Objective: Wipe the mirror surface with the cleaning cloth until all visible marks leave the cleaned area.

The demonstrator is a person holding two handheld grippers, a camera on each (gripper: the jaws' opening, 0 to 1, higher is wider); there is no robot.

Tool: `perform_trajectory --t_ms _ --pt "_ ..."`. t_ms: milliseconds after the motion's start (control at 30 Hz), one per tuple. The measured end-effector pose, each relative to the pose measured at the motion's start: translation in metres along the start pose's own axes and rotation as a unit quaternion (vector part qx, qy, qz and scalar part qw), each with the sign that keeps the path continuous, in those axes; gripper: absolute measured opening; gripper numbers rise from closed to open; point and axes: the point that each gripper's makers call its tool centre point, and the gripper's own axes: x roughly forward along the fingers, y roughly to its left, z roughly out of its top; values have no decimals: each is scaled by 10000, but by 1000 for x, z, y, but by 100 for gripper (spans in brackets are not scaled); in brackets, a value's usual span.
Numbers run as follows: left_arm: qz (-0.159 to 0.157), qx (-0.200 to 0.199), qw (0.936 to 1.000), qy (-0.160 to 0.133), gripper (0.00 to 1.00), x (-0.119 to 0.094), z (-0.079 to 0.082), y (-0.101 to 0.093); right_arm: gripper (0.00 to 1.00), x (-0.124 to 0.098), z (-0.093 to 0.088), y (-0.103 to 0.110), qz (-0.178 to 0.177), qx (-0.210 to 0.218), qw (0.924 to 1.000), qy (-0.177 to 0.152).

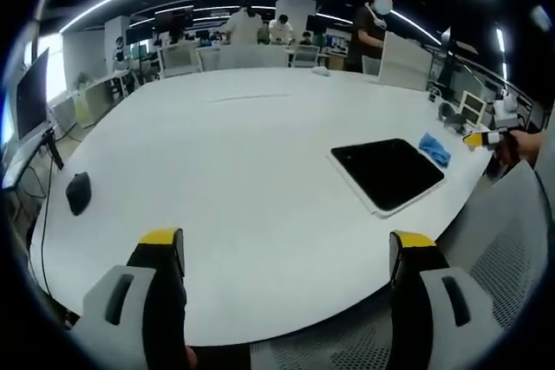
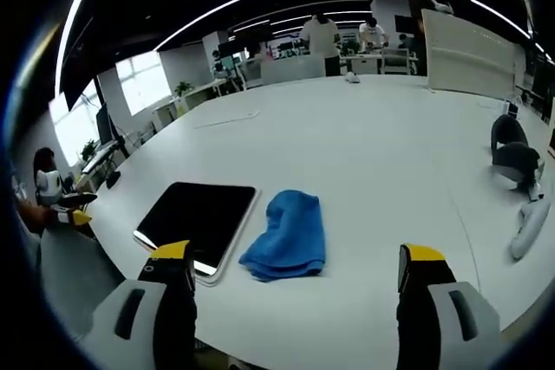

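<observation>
On the white table (image 2: 381, 153) the mirror (image 2: 198, 214) lies flat, the blue cleaning cloth (image 2: 286, 236) just beside it, untouched. Left gripper (image 1: 286, 253) and right gripper (image 2: 295, 270) both hover, jaws apart, empty. Wiping not started; marks seemingly too faint to judge.

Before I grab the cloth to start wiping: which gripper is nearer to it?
The right gripper: the blue cloth lies just ahead between its open jaws, beside the mirror. From the left gripper, the cloth sits beyond the mirror.
</observation>
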Motion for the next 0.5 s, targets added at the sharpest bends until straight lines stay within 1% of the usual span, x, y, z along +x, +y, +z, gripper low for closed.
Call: perform_trajectory --t_ms 100,267,500 --pt "-30 52 10000 13 99 0 0 -1 96 0 1 1 6 -10 10000 -2" --pt "-139 -35 9999 11 99 0 1 -7 96 -1 3 6 -3 -86 10000 17" --pt "-230 -36 9997 34 99 0 1 -11 95 -2 1 11 5 -163 9998 68"
